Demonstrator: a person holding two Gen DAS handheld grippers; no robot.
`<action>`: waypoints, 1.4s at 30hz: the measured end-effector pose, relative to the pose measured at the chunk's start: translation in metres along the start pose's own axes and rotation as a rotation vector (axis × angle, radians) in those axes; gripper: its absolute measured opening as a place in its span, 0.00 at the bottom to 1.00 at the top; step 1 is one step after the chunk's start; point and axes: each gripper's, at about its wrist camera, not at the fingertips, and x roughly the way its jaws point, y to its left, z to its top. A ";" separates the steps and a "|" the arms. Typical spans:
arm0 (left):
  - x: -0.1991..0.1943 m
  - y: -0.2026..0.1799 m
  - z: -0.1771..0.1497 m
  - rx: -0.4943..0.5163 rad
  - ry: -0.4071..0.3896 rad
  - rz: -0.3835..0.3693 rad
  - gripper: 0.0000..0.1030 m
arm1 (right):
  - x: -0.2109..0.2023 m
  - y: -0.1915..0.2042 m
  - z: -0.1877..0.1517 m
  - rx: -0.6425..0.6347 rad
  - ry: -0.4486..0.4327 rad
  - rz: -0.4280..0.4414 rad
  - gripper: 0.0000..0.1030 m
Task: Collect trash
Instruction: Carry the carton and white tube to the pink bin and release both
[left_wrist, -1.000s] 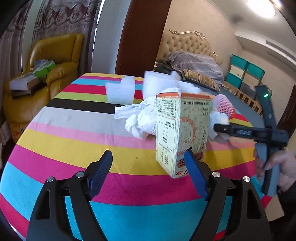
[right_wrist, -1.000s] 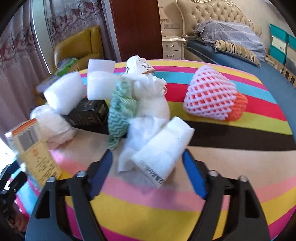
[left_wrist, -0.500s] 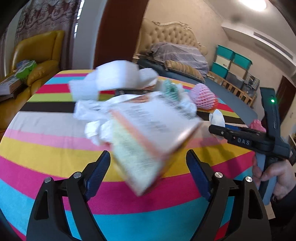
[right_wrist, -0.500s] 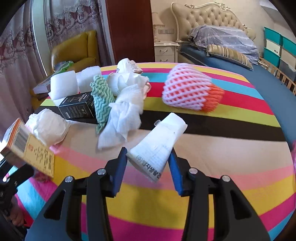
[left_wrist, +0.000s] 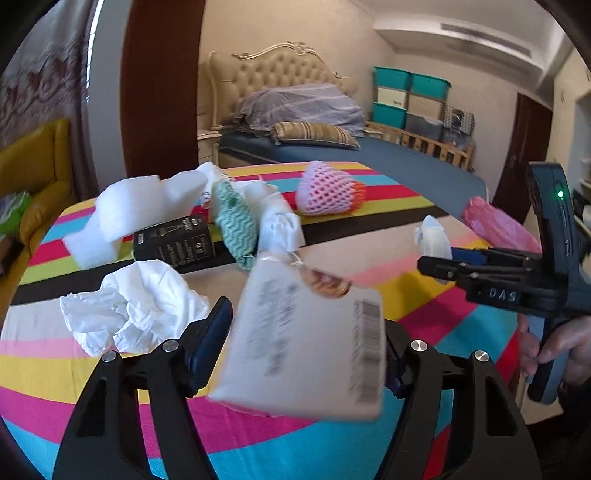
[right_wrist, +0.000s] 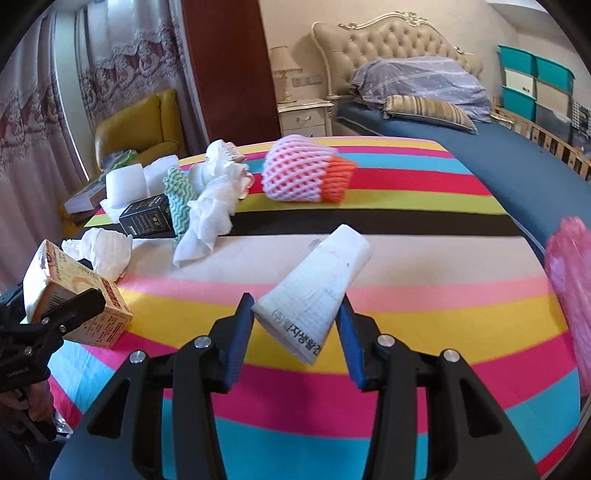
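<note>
A: Holding two pieces now. The left gripper (left_wrist: 306, 354) has the cardboard box (left_wrist: 306, 343) between its jaws, which are closing on it; the box hangs tilted above the striped table (left_wrist: 92, 373). The right gripper (right_wrist: 295, 332) is about one third open, and its pads press both sides of the white tube (right_wrist: 317, 291).

B: What can go wrong?

A: The box is wide and slanted, so I think it may slip or turn out if the left grip is not firm. The tube is soft; a hard squeeze may bend it.

B: What is unclear?

A: The box is blurred, so its print is unreadable. The right pad is hidden behind it. I see no bin; only a pink bag (right_wrist: 570, 295) right of the tube.
</note>
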 end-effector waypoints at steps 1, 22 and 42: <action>0.000 0.000 -0.002 -0.005 0.013 0.002 0.65 | -0.003 -0.004 -0.002 0.009 -0.002 -0.003 0.42; -0.024 0.029 -0.030 -0.078 0.057 0.117 0.74 | -0.027 -0.005 -0.015 0.026 -0.031 0.044 0.42; -0.003 -0.004 0.005 -0.022 -0.013 0.054 0.46 | -0.050 0.008 -0.024 -0.051 -0.084 0.076 0.42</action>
